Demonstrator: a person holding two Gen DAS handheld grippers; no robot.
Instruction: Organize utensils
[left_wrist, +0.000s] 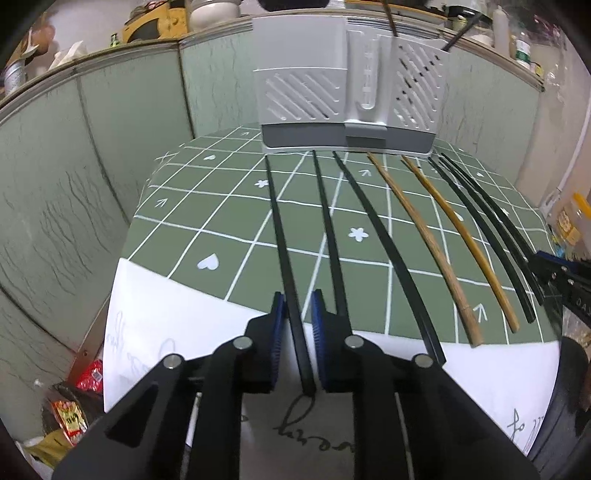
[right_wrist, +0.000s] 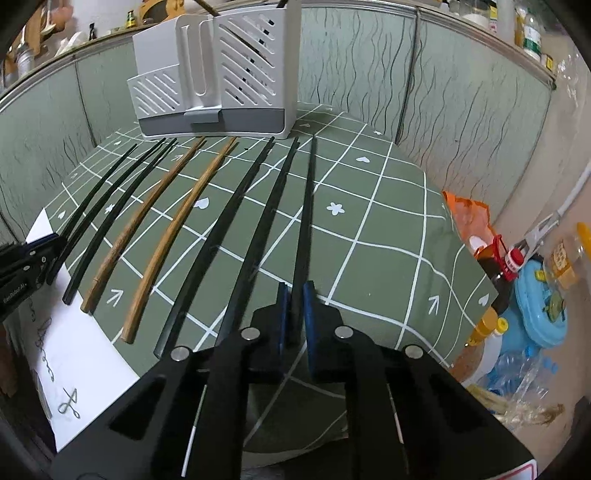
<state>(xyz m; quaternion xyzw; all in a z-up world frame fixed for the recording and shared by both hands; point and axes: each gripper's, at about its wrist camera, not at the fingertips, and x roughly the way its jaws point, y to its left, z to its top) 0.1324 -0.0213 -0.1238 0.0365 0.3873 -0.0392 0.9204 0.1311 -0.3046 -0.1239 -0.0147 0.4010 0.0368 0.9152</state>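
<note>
Several chopsticks lie side by side on the green checked tablecloth (left_wrist: 229, 206), black ones on both sides and two wooden ones (left_wrist: 424, 236) in the middle. A white and grey utensil holder (left_wrist: 332, 92) stands at the back, with a couple of sticks upright in its right compartment. My left gripper (left_wrist: 297, 299) straddles the leftmost black chopstick (left_wrist: 279, 221). Its jaws are narrow, with a thin gap still showing beside the stick. My right gripper (right_wrist: 295, 291) is shut on the rightmost black chopstick (right_wrist: 308, 206). Each gripper also shows at the edge of the other view: the left gripper (right_wrist: 37, 258) and the right gripper (left_wrist: 546, 269).
A white sheet with handwriting (left_wrist: 177, 332) covers the table's near edge under the chopstick ends. Green partition panels (left_wrist: 92, 166) close off the back and left. Bottles, a blue container (right_wrist: 539, 314) and an orange bag (right_wrist: 469, 214) crowd the floor to the right of the table.
</note>
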